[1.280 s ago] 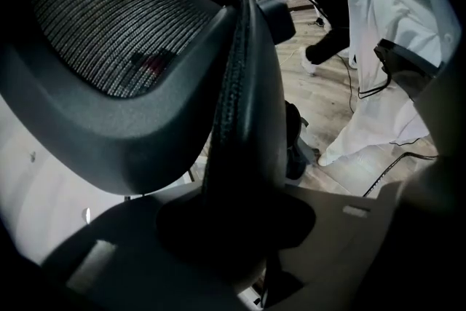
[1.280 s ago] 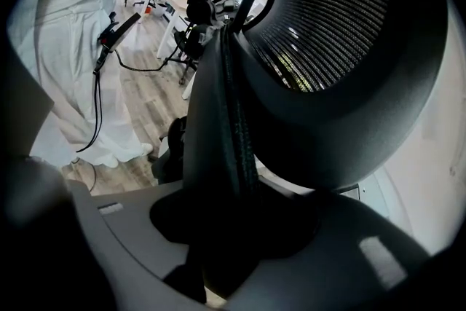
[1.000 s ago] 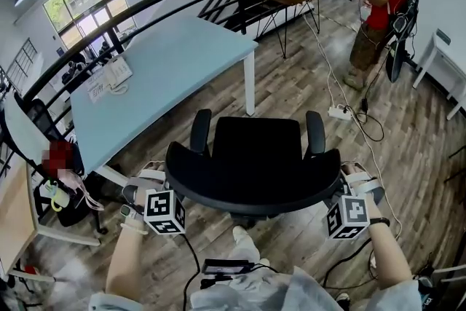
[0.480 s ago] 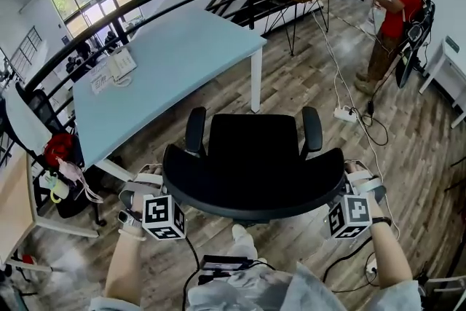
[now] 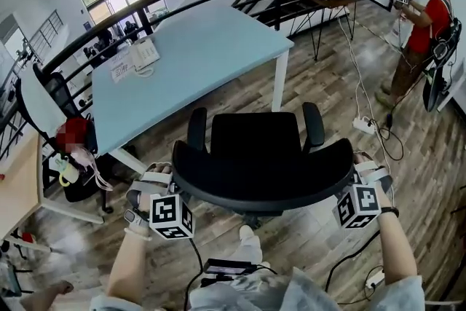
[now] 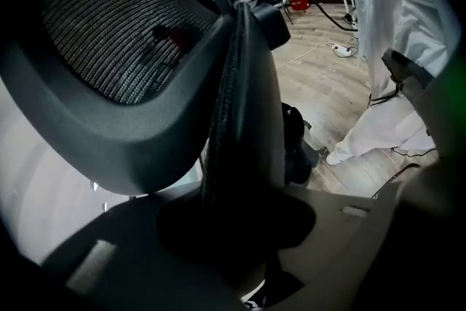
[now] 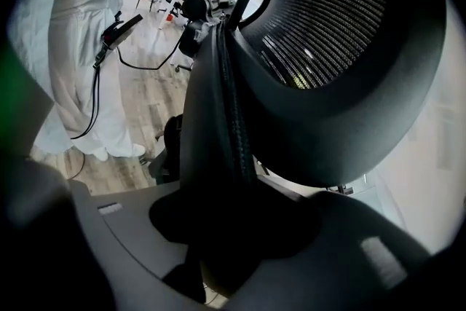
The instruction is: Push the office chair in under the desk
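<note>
- Left gripper (image 5: 154,178): white-grey shell. Its near end carries a cube (image 5: 172,215) with black square markers on white faces.
- Right gripper (image 5: 366,170): same build and colour. Its marker cube (image 5: 357,206) is also black on white.
- Jaws, both gripper views: broad, flat, matte grey plates, each with a small pale rectangular tab.
- Top (image 5: 291,293): pale whitish-grey fabric, short sleeves, forearms bare.
- Trousers (image 6: 378,120): white, loose. One white shoe (image 5: 245,233) shows.
- Dark band (image 5: 389,212) on the right wrist; a strap (image 5: 131,218) on the left wrist.
- Black box (image 5: 226,267) at the waist, with a thin black cable (image 5: 195,253) curving to its left.
</note>
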